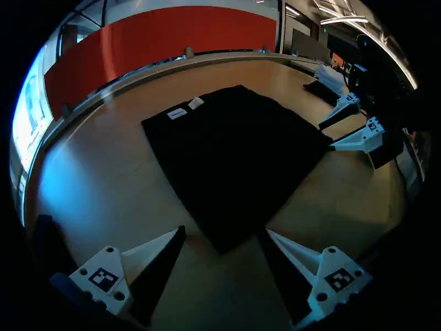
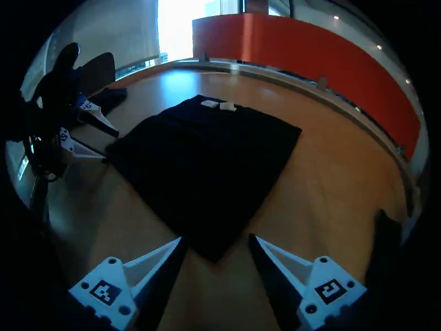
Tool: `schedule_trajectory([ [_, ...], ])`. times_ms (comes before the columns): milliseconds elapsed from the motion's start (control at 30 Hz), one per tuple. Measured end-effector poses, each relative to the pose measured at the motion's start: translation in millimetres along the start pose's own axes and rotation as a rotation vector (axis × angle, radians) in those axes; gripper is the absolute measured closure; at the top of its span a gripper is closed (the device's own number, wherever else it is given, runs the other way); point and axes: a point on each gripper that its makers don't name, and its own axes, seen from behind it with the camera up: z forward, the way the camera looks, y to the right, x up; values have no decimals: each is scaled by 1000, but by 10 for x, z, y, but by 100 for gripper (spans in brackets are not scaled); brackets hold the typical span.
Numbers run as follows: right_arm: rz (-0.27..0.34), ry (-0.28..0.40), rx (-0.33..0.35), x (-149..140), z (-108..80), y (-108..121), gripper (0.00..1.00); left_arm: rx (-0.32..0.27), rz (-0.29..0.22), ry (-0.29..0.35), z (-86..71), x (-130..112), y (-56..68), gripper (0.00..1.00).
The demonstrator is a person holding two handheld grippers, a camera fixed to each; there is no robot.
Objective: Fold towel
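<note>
L hand-held gripper: fingers spread wide, nothing pinched. One corner of the black towel lies btwn the two fingers, pointing back toward the gripper. Cannot tell whether the tips touch the cloth. The rest of the towel extends fwd of the gripper, flat on the wooden desk.

R hand-held gripper: fingers also spread, holding nothing. A different towel corner lies btwn its fingers, w/ the cloth running fwd from there.

Relative positions:
- Left gripper view: the R hand-held gripper is ahead and to the right, at the towel's side corner. Its fingers are apart, w/ the tips just beside the cloth edge.
- Right gripper view: the L hand-held gripper is ahead and to the left, tips near the towel edge.

Two white tags lie near the towel's far edge, well ahead of both grippers. A red wall panel stands beyond the desk's far rim.
</note>
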Motion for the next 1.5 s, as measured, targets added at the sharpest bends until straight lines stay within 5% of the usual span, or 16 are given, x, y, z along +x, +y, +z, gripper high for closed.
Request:
schedule_trajectory([
  [333,-4,-1,13,-1,15,-32,46,13,-14,-3,-1,6,29,31],
  [533,5,-1,11,8,24,-43,73,11,-14,-8,15,15,80,49],
  [733,14,0,38,16,30,-149,82,45,-47,-14,24,29,0,80],
  [1167,36,27,29,169,-42,-209,88,71,-86,-17,-10,76,23,88],
  [1500,43,81,3,474,-303,-161,88,85,-108,9,-276,341,81,88],
])
